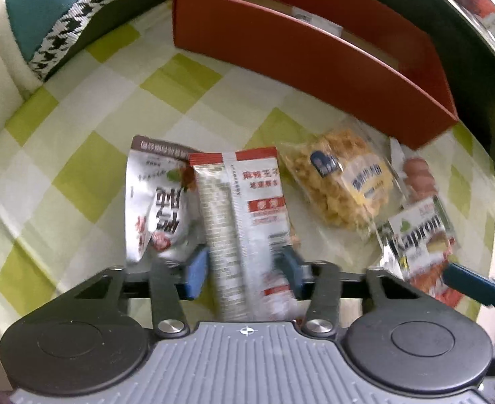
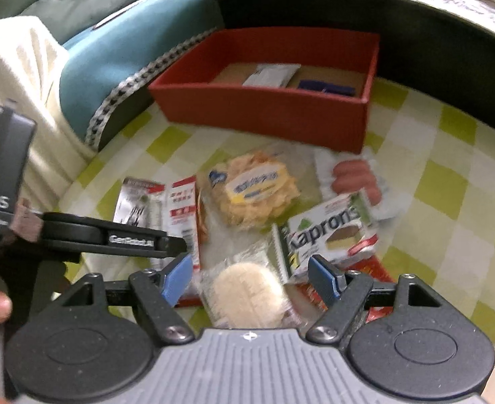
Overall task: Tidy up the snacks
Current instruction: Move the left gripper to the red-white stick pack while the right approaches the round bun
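Green-and-white checked cloth (image 1: 89, 181) covers the surface I work on, with a teal cushion (image 2: 112, 64) at its far edge. My red box (image 2: 264, 114) stands open at the back, a couple of packets already inside. Between the box and me the snacks lie in a loose cluster: a yellow crisp bag (image 1: 345, 185), a sausage pack (image 2: 355, 175), a Kaprons wafer box (image 2: 331, 232), a silver pouch (image 1: 156, 202).

My left gripper (image 1: 244, 266) has its pads pressed on the red-and-white sachet (image 1: 244, 208), which stands between them. It is light, crinkly and slippery, so I'd judge a mid-body pinch safest.

My right gripper (image 2: 252, 277) hangs with its fingers apart over a round pale cake in clear wrap (image 2: 247, 296), not touching it; it is soft and crushable.
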A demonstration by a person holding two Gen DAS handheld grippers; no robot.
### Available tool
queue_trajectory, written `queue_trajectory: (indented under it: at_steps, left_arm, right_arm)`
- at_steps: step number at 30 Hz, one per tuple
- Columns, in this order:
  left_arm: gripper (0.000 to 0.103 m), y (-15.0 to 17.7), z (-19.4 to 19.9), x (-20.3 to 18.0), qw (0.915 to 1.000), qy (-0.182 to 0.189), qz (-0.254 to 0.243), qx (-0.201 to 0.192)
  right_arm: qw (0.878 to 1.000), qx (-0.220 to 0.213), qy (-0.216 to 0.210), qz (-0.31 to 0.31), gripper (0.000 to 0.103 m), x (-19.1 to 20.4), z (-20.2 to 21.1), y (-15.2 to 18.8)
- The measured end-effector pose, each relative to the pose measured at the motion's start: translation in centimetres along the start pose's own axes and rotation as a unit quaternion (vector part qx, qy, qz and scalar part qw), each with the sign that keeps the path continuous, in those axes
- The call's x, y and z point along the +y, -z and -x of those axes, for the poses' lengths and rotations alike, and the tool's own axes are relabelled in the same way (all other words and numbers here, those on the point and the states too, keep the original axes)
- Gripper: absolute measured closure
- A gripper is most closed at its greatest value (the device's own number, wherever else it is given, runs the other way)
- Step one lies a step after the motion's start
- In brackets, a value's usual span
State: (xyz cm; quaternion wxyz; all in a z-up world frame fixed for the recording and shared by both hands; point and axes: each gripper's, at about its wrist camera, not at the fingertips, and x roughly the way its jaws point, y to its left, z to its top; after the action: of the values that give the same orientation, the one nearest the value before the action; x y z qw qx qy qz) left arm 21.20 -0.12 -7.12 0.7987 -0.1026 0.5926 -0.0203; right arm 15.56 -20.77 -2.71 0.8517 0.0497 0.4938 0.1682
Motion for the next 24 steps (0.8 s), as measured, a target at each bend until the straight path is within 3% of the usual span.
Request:
queue_trajectory:
  at_steps: [4,7,8,12,13,14,16,24]
  left_arm:
    - [0.053,1.4,0.7,0.4,0.9998,0.007,-0.019,0.006]
    - [0.042,1.2,0.0,0.5,0.9998,0.013,-0.007,0.016]
    - [0.034,1.0,0.0,0.6,0.9996,0.019,0.004,0.019]
    - [0.029,0.3,0.7,0.9,0.9995,0.029,0.016,0.004]
    - [0.028,0.3,0.7,0.8,0.9996,0.024,0.011,0.001]
    - [0.027,0.3,0.7,0.9,0.9997,0.021,0.009,0.001]
    - [0.027,0.2,0.6,1.4,0.9996,0.022,0.018,0.007]
    - [0.021,-0.1,0.6,0.7,0.9988,0.039,0.029,0.008]
  right_arm:
    - [1.000,0.018,0.002,0.004,0.026,-0.3,-0.9,0.4]
    - [0.999,0.035,-0.007,0.013,0.025,0.2,-2.2,0.5]
    - [0.999,0.045,-0.006,0.022,0.024,0.5,-2.8,0.6]
    - [0.994,0.076,0.018,0.073,0.018,1.9,-5.7,1.3]
    - [0.994,0.070,0.024,0.082,0.020,2.3,-5.9,1.4]
    - [0.993,0.065,0.032,0.091,0.031,2.7,-5.8,1.5]
    - [0.993,0.062,0.032,0.092,0.042,3.0,-5.4,1.5]
    - [0.998,0.036,0.022,0.055,0.044,2.2,-0.6,3.5]
